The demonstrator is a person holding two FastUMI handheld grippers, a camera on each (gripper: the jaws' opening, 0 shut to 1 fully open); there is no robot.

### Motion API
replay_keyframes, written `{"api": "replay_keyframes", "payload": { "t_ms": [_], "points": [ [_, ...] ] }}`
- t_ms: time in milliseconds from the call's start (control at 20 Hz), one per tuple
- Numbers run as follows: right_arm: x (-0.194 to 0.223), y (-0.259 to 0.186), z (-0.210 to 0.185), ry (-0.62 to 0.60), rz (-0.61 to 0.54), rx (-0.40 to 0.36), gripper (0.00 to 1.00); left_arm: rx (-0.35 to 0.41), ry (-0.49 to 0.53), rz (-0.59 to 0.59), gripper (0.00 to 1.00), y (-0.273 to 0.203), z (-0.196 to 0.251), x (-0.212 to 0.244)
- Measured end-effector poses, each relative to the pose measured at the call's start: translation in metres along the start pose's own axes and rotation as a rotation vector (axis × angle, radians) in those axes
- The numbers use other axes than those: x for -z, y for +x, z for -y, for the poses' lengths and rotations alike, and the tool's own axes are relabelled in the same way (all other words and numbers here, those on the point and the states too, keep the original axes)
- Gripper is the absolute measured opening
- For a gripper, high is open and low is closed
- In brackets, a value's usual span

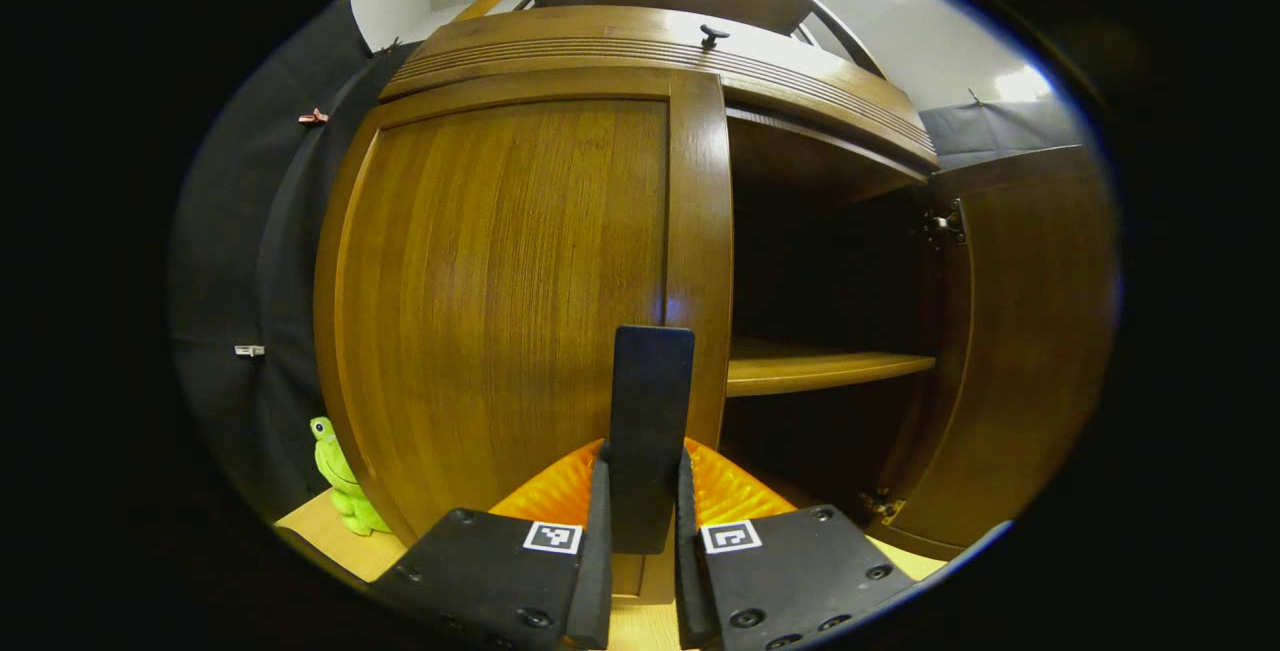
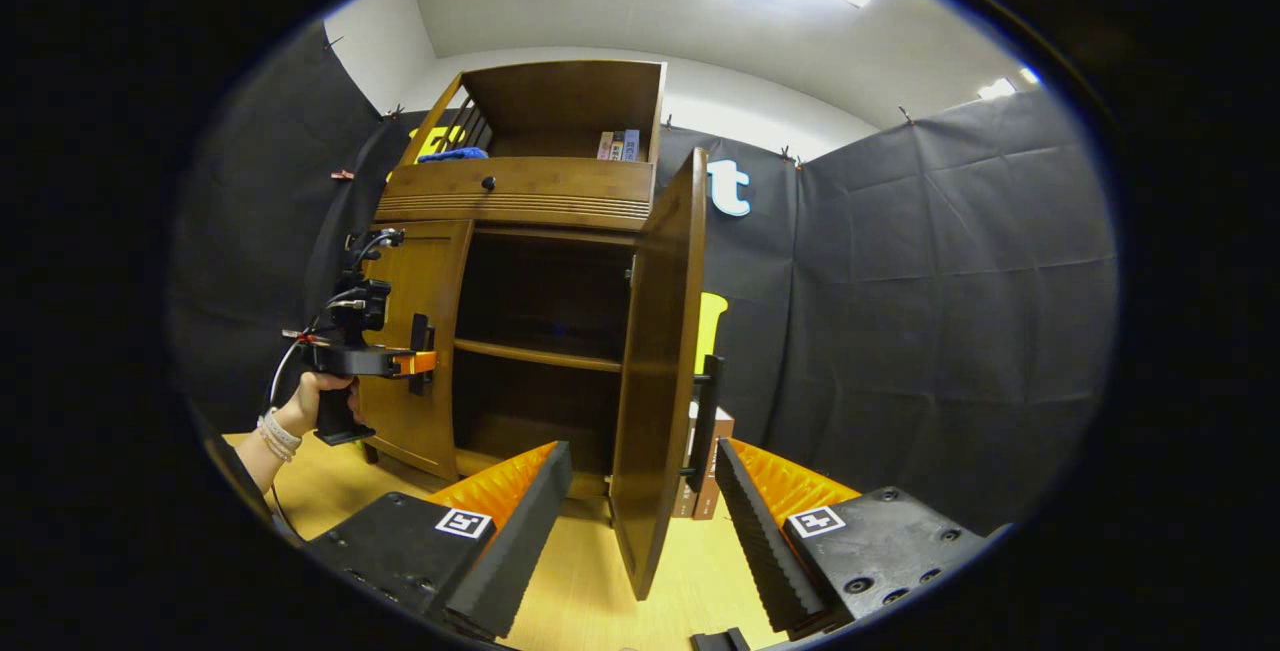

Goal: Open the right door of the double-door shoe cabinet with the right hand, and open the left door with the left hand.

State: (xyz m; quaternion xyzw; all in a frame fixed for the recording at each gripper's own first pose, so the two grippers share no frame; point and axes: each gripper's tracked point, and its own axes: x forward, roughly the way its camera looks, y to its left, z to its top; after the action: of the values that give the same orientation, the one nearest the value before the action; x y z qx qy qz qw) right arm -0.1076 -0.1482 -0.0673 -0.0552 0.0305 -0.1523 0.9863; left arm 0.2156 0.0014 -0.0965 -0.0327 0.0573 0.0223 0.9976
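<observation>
Shoe cabinet (image 2: pixel 520 201) stands on the wooden floor (image 2: pixel 590 571). Its right door (image 2: pixel 655 361) is swung wide open, its left door (image 1: pixel 510 291) is closed. Left gripper (image 1: pixel 645 506) pinches the left door's black handle (image 1: pixel 650 411) (both fingers press it). Right gripper (image 2: pixel 640 521) is spread apart, beside the right door.

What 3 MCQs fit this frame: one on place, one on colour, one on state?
1. Where is the frog toy?
A. on the floor left of the cabinet
B. on the shelf
C. on the cabinet top

2. What colour is the left door's handle?
A. gold
B. black
C. white

3. What state are the doors in?
A. both shut
B. both open
C. right door open, left door shut

Answers: 1 A, it stands by the cabinet's lower left corner. 2 B, a dark bar between the left gripper's fingers. 3 C, the shelf shows behind the open door only.
</observation>
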Motion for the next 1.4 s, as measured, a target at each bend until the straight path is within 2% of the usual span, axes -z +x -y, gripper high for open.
{"api": "replay_keyframes", "payload": {
  "t_ms": [600, 950, 1200, 1400],
  "points": [
    [-0.026, -0.018, -0.058, -0.018, 0.068, -0.051, 0.92, 0.107, -0.031, -0.045, 0.30, -0.086, -0.022, 0.002],
    [-0.023, -0.018, -0.064, -0.062, 0.057, -0.094, 0.92, 0.029, -0.017, -0.017, 0.30, -0.136, -0.052, 0.001],
    [-0.012, -0.012, -0.071, 0.006, 0.025, -0.148, 0.92, -0.005, -0.033, -0.033, 0.29, -0.155, -0.069, 0.001],
    [-0.010, -0.010, -0.072, 0.021, 0.031, -0.151, 0.92, -0.058, -0.020, -0.027, 0.29, -0.172, -0.088, -0.001]
  ]
}}
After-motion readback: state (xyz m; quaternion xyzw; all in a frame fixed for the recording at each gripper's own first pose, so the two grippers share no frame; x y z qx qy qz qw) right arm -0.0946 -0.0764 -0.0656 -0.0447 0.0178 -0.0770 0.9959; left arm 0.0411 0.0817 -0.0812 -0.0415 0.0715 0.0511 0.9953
